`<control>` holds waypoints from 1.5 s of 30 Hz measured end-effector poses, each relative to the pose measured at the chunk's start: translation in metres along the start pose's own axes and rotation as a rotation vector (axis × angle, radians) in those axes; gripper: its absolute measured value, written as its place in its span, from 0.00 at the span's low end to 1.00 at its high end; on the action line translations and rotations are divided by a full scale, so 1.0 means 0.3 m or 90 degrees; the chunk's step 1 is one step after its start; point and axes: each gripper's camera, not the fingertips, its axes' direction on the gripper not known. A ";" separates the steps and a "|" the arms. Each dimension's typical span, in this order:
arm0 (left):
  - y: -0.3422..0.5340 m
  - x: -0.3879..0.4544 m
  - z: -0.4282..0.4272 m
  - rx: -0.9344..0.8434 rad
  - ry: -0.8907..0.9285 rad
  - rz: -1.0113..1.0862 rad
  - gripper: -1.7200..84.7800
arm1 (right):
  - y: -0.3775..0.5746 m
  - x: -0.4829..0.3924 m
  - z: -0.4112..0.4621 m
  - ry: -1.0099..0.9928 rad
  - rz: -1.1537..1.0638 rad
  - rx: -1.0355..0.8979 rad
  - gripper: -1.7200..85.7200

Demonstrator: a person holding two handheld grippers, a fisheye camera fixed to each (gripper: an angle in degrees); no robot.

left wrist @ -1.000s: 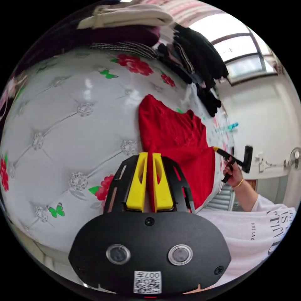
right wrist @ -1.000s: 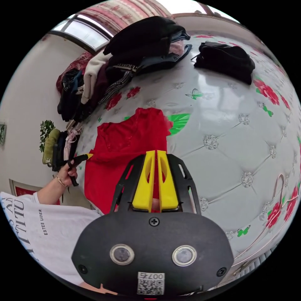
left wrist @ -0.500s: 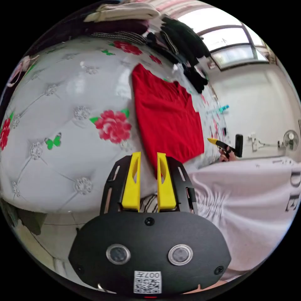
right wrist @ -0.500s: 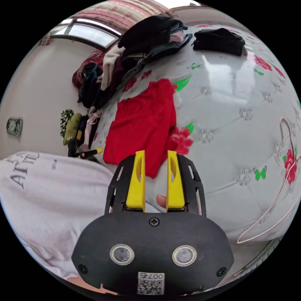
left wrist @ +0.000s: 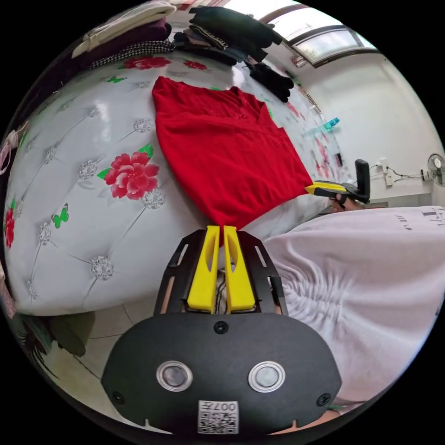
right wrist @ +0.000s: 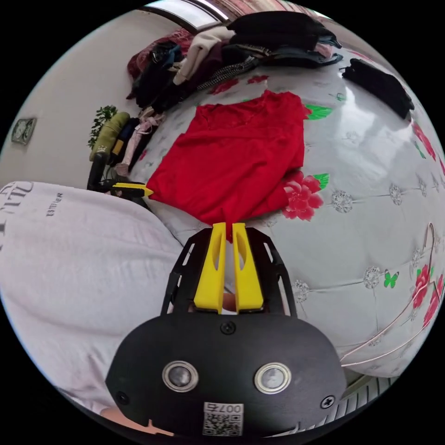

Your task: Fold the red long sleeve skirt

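— What do we see in the left gripper view?
— At left, the white quilted bed (left wrist: 69, 153) with its printed flowers. At centre, the red skirt (left wrist: 222, 143) lies flat on it. Our left claw (left wrist: 220, 232), jaws together, pinches the garment's near corner at lower centre. At right, the right claw (left wrist: 311, 188) touches the other near corner.
— And the right gripper view?
— At left, our white shirt (right wrist: 69, 278) and the left claw (right wrist: 147, 190) at the skirt's (right wrist: 241, 153) corner. At centre, the right claw (right wrist: 228, 229) is clamped on the hem. Dark piled clothes (right wrist: 259, 41) sit along the top.
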 end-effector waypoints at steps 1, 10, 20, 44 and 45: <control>0.011 0.001 -0.038 0.018 0.034 -0.002 0.01 | 0.018 -0.002 -0.045 -0.019 0.001 0.014 0.02; -0.106 -0.049 -0.253 0.065 0.212 -0.055 0.01 | -0.041 0.005 -0.364 -0.152 0.043 0.080 0.02; -0.652 -0.283 -0.219 0.151 0.070 -0.171 0.11 | -0.518 0.195 -0.370 -0.027 0.111 0.136 0.06; -0.861 -0.224 0.049 -0.050 0.056 -0.118 0.09 | -0.555 0.472 -0.205 -0.055 0.246 0.055 0.08; -0.923 -0.188 0.072 -0.050 0.060 -0.105 0.08 | -0.556 0.490 -0.224 -0.049 0.253 0.063 0.08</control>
